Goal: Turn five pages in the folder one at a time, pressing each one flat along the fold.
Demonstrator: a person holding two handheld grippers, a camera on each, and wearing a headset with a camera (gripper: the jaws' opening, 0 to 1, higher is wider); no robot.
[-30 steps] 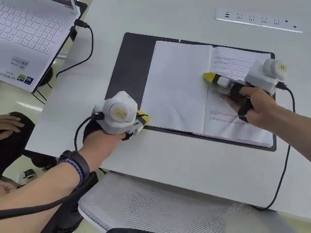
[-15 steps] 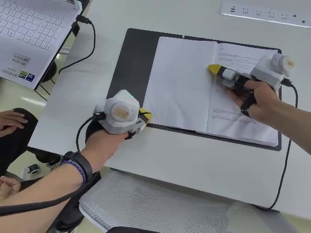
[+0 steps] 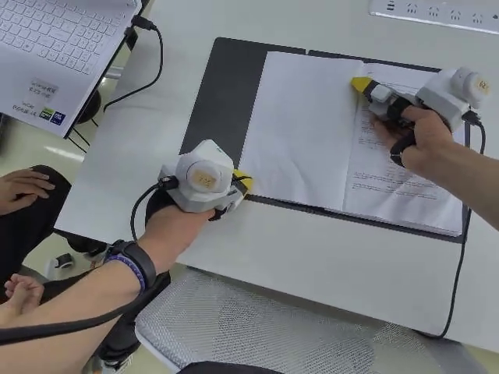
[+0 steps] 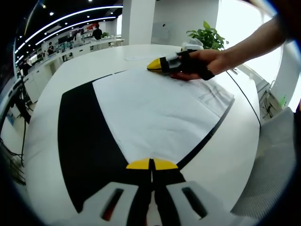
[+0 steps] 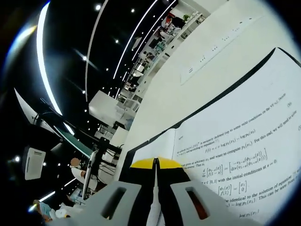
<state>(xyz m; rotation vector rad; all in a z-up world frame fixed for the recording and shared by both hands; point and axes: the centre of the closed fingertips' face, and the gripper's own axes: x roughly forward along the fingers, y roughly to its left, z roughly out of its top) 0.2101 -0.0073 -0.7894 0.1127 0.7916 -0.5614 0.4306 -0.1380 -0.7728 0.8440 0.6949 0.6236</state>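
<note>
Right gripper has its two yellow-tipped jaws pressed together with nothing between them. Its tips sit at the far end of the fold of the open folder, where the blank page on the left meets the printed page on the right. The right gripper view shows the closed tips low over that seam, with lines of formulas running off to the right.

The left gripper is likewise closed on nothing. It lies at the folder's near edge, by the near left corner of the blank page, and I cannot tell whether its tips touch the paper or only the black cover.

The folder lies flat and open on the white table, right of centre. Bare black cover shows left of the blank page, and a thin black border runs along the near side.

A white laptop sits at the far left corner of the table, well apart from the folder. A black cable loops from its right side down over the table edge. A white power strip lies at the far right.

A grey mesh chair stands just near the table. The left forearm crosses over it and wears a dark wristband. In the left gripper view a green plant stands far beyond the table.
</note>
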